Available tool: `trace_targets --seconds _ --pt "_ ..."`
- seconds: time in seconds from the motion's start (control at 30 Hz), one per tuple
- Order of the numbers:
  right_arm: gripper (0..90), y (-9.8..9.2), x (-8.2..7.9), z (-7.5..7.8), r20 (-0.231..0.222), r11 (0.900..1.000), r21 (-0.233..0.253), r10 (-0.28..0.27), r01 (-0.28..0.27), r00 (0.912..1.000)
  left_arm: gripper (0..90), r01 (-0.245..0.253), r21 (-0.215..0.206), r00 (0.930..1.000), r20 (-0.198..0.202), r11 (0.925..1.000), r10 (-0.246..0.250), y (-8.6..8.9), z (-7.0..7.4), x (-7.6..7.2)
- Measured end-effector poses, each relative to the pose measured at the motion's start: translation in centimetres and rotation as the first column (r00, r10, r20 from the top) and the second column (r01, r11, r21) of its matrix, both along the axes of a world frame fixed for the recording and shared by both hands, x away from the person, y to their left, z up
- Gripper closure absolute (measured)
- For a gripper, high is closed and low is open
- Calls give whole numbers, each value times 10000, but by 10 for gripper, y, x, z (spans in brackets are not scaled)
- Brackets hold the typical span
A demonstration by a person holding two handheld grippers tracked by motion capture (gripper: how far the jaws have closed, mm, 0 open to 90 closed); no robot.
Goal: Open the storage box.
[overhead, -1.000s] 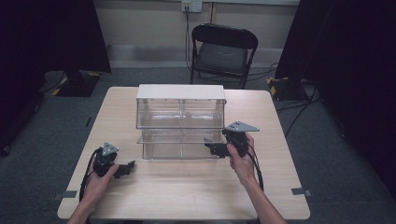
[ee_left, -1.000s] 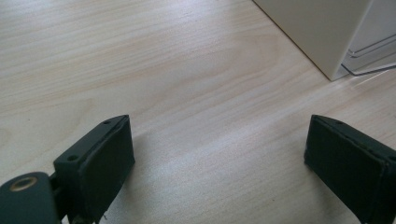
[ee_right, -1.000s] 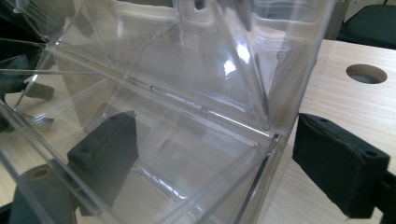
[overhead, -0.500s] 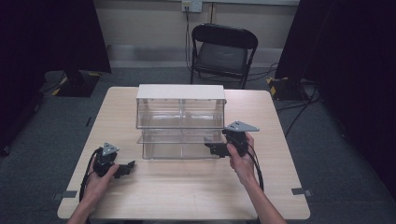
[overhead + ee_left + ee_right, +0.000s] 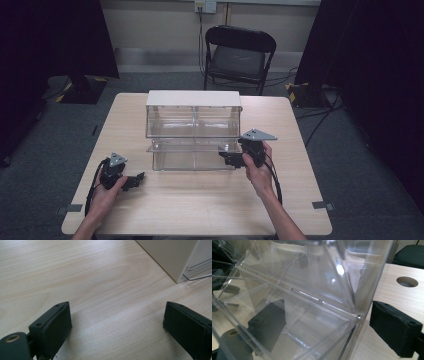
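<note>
Nearest the person, the left tool (image 5: pixel 134 181) lay low on the pale wooden desk (image 5: pixel 200 205), held in the left hand (image 5: pixel 106 192) near the desk's front left part, well apart from the clear drawer unit (image 5: pixel 194 130). In the left gripper view its two black jaws stood wide apart with only bare wood between them, and the white corner of the unit (image 5: pixel 170 257) showed farther off at the upper right. A black cable (image 5: pixel 92 182) looped from that tool back along the forearm. Farther in and to the right, the right hand (image 5: pixel 257 172) held the right tool (image 5: pixel 226 157) up against the front right corner of the pulled-out lower drawer (image 5: pixel 192 156). In the right gripper view its jaws were spread, one pad seen through the clear plastic inside the drawer and the other outside it over the desk, so the drawer's side wall (image 5: pixel 362 305) stood between them; whether either pad touched the wall could not be told. A round hole (image 5: pixel 407 281) in the desktop showed beyond the outer jaw. The drawer unit sat in the middle of the desk, its white top (image 5: pixel 194 97) toward the far edge. Beyond the desk a black folding chair (image 5: pixel 239 52) stood on the grey floor.
</note>
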State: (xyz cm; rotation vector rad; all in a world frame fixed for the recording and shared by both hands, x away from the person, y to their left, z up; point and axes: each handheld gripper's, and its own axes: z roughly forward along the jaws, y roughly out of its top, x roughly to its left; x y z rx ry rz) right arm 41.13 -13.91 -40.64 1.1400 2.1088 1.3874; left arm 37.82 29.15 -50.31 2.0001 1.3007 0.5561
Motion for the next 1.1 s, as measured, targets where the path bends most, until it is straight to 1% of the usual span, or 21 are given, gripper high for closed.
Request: trace_targets --seconds 0.07,0.1,0.7,0.8,0.83,0.87,0.97,1.1 --pt "129 0 0 1 34 10000 0 -5 5 10000 77 5 2 10000 -3 10000 -5 0 0 0" --pt "129 0 0 2 122 10000 48 -16 15 9999 77 1 3 10000 3 10000 -1 0 0 0" --pt "128 -2 0 5 43 9995 315 27 -28 10000 77 2 4 10000 1 10000 -2 0 0 0" --pt "129 -3 0 7 103 9992 407 61 -65 9999 77 5 3 10000 -2 10000 -5 0 0 0" --pt "128 -3 -1 8 92 9992 403 65 -69 9999 77 39 74 10000 -2 10000 -39 0 0 0" --pt "128 -3 -1 8 97 9992 402 63 -67 9999 77 3 4 10000 -1 10000 -3 0 0 0" --pt "128 -3 -1 9 181 9990 433 50 -58 9998 77 8 6 10000 -4 10000 -8 0 0 0" --pt "128 -3 -1 10 177 9989 465 42 -51 9998 77 0 0 10000 0 10000 0 0 0 0"
